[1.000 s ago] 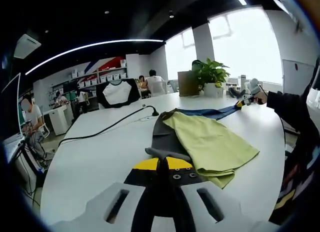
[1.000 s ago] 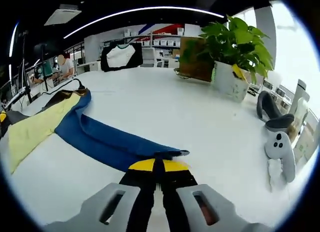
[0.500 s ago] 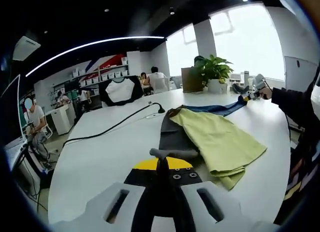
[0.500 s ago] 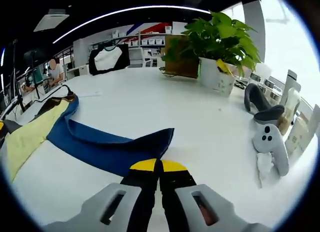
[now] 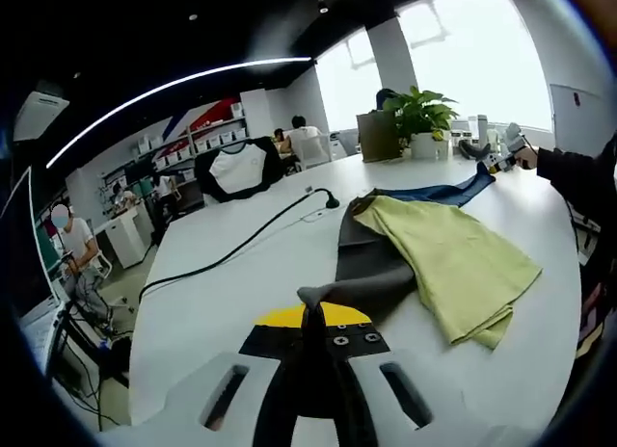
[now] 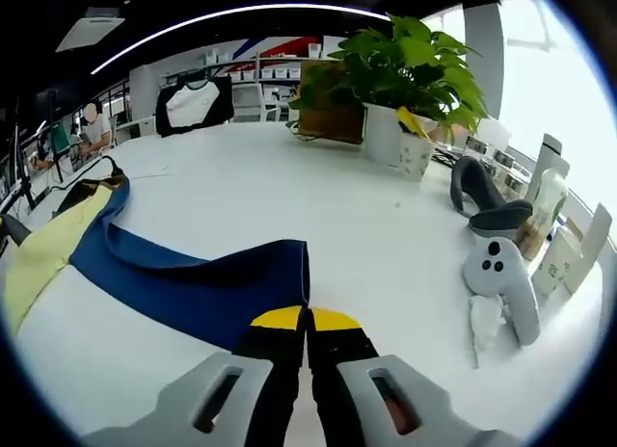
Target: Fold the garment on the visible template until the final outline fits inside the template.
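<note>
Both sets of fingers are pinched tight on cloth: the left gripper [image 5: 310,317] has its jaws closed on a dark grey corner of the garment [image 5: 439,259], and the right gripper [image 6: 307,322] is clamped on the edge of the blue part [image 6: 193,283]. So the garment is stretched out between the two, lying across the white table [image 5: 231,293], with the other gripper visible far off in the left gripper view, at the tip of the blue strip near the potted plant [image 6: 410,76]. How far along? Early, I'd judge: the cloth is spread long and loose, not squared into any neat packet, and no template outline can be made out on the tabletop from these views (it may sit under the cloth, can't say). Nearly all the folding seems left to do. As for looks, it's a three-colour piece: a yellow-green panel lying rumpled on top with its lower edge doubled under, a grey layer beneath, and a blue length trailing away like a sleeve or leg, flat but curving. A black cable [image 5: 227,249] snakes over the table to the garment's far side, and a white controller [image 6: 501,283] rests near the right gripper, well apart from the cloth.
</note>
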Tool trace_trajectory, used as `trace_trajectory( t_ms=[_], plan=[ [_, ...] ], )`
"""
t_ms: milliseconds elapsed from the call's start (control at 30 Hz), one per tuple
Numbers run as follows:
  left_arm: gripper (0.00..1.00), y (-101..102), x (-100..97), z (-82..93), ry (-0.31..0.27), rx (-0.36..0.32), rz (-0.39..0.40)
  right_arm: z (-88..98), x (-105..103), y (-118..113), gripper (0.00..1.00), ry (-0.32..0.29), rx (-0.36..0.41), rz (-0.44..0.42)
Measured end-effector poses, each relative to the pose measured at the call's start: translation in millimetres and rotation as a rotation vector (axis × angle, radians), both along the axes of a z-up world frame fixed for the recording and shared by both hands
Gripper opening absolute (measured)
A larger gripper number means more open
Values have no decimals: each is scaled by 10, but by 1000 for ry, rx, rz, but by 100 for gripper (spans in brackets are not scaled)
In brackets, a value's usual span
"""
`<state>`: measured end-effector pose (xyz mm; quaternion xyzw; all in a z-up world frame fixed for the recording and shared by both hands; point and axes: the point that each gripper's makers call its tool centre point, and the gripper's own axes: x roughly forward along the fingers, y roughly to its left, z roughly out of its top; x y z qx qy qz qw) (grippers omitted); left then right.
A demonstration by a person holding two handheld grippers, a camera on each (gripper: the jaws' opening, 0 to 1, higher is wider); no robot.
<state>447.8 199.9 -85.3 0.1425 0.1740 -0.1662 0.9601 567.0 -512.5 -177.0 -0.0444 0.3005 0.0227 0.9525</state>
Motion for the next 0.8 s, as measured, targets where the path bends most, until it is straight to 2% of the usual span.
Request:
trace_trajectory(
  t_ms=[133,300,500,667,800],
  plan=[
    [2,145,104,-41,37,6,10,-8,14,-37,0,11,-43,2],
    [2,380,257,-30,55,24,37,-15,41,-97,0,18,-94,5],
    [2,551,411,-162,112,92,33,-31,89,-135,0,31,-108,7],
    [2,709,554,-227,142,103,47,-10,111,-213,0,42,-172,-5],
    [2,865,649,-290,162,110,75,-29,145,-262,0,51,-170,-4]
  ],
)
